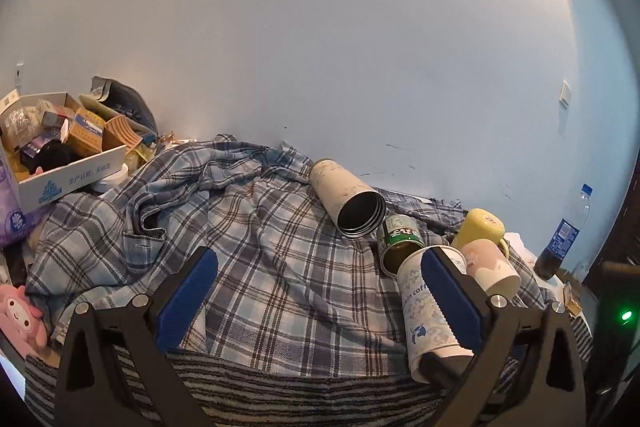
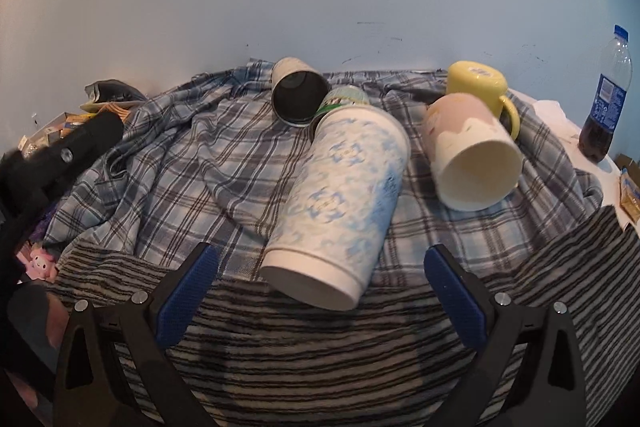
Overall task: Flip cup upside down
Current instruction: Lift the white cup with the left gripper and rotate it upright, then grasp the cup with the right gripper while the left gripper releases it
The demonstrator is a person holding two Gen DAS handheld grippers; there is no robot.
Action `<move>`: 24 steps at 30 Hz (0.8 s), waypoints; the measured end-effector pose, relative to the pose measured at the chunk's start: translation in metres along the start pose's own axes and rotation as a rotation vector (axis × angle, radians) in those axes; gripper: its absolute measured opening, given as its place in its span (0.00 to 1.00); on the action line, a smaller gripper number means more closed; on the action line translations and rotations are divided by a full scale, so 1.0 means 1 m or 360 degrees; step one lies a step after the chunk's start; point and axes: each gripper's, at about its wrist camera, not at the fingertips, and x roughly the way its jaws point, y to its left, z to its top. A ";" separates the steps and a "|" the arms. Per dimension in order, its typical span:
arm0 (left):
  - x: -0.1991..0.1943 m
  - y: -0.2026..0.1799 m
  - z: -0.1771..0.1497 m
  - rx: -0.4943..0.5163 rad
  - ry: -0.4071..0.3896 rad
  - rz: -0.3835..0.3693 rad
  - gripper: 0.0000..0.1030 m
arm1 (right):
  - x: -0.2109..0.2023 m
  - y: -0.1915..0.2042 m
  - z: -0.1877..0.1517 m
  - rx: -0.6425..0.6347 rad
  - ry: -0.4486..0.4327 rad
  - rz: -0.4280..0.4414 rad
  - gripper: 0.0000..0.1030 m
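Observation:
A white and blue paper cup [image 2: 340,203] lies on its side on the plaid cloth, base toward me, just ahead of my open right gripper [image 2: 320,263]. It also shows in the left wrist view [image 1: 424,307], partly behind the right finger [image 1: 448,291] of my open left gripper [image 1: 320,267]. A pink and white cup [image 2: 472,155] lies on its side, mouth toward me. A yellow mug [image 2: 480,83] stands upside down behind it. A steel tumbler [image 2: 298,91] and a green can [image 2: 344,99] lie on their sides.
A plaid shirt [image 1: 240,227] covers the table over a striped cloth [image 2: 320,355]. A cardboard box [image 1: 60,147] of clutter sits at left. A cola bottle [image 2: 606,99] stands at right. The wall is close behind. A pink plush [image 1: 20,315] lies at left.

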 end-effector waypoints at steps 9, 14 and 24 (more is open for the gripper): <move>0.013 -0.007 -0.002 0.0052 0.0114 -0.0046 1.00 | 0.002 -0.013 -0.007 0.0014 0.0029 0.0049 0.64; 0.005 -0.002 -0.001 0.0002 0.0053 -0.0062 1.00 | -0.024 -0.018 0.002 -0.0153 -0.0069 0.0001 0.63; 0.010 -0.057 0.019 0.0323 0.0281 -0.0237 1.00 | -0.047 -0.029 0.042 -0.0374 -0.0187 0.0115 0.62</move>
